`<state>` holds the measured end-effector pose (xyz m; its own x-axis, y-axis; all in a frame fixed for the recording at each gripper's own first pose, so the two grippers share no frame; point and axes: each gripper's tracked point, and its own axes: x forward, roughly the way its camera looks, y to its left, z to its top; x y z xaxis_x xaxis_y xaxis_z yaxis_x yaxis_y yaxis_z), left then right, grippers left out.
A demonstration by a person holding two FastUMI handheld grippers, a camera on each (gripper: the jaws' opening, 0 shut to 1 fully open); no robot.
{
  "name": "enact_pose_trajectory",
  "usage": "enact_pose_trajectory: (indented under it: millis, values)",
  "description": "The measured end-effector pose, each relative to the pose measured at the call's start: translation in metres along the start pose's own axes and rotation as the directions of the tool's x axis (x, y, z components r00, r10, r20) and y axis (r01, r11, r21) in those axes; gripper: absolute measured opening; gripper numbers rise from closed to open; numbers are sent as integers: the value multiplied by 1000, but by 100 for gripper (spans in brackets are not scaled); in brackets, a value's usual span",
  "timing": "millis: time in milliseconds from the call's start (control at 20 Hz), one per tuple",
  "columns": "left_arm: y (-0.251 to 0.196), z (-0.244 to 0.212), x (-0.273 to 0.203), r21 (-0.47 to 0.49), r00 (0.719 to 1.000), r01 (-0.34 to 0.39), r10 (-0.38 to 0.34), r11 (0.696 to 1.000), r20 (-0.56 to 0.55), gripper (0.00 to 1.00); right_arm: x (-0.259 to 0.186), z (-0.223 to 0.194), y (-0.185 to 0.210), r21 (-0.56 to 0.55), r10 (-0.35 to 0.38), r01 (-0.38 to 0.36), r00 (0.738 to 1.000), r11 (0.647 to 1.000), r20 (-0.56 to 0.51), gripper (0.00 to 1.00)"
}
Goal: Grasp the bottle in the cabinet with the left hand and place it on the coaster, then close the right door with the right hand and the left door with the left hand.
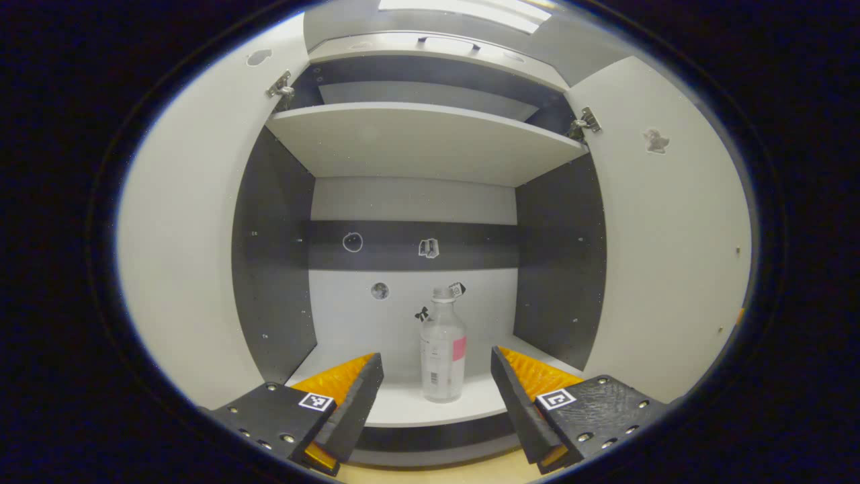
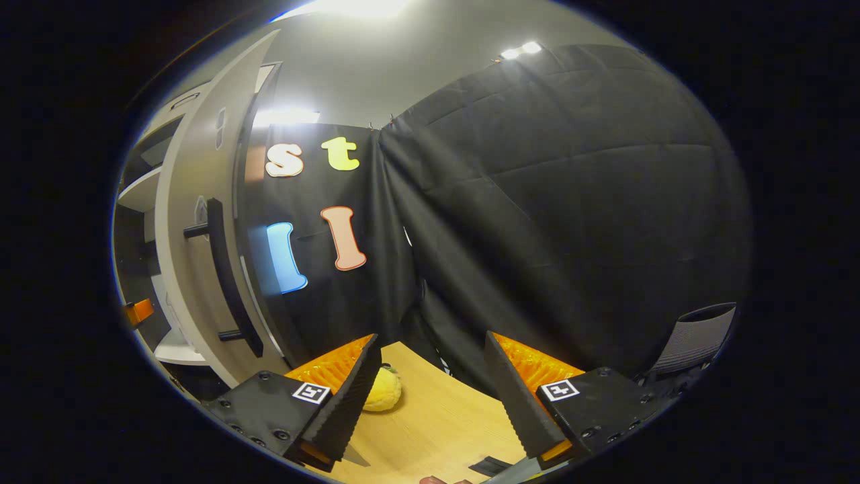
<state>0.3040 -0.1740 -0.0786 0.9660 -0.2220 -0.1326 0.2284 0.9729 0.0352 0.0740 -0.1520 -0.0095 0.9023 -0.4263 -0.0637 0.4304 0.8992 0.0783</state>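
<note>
An open cabinet [image 1: 416,141] stood ahead in the left gripper view, its left door [image 1: 181,249] and right door [image 1: 672,255] swung wide. A shelf [image 1: 423,138] crossed its upper part. On the cabinet floor a clear bottle [image 1: 443,346] stood upright, long axis vertical, cap pointing up, a pink label on its side. The left gripper [image 1: 437,390] sat in front of the bottle with fingers spread and nothing between them; the bottle showed in the gap, apart from both. In the right gripper view the right gripper [image 2: 433,396] was also spread and empty, above a wooden table [image 2: 437,423]. A door handle [image 2: 225,275] was at its left, and a small yellow object [image 2: 384,390] lay on the table beside its left finger.
</note>
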Motion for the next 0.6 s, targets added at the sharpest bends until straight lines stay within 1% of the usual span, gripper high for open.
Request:
enact_pose_trajectory:
  millis: [250, 500, 600]
  values:
    - [-6, -14, 51, 21, 999, 20, -20, 1000, -28, 93, 25, 3, -1, 24, -22, 21, 1000, 999, 9, 98]
    - [-13, -28, 84, 10, 998, 23, -22, 1000, -63, 93, 50, 15, -10, 4, -53, 53, 998, 999, 45, 98]
    - [-14, -30, 96, 13, 998, 26, -25, 1000, -58, 93, 59, 15, -13, 2, -63, 63, 997, 998, 48, 98]
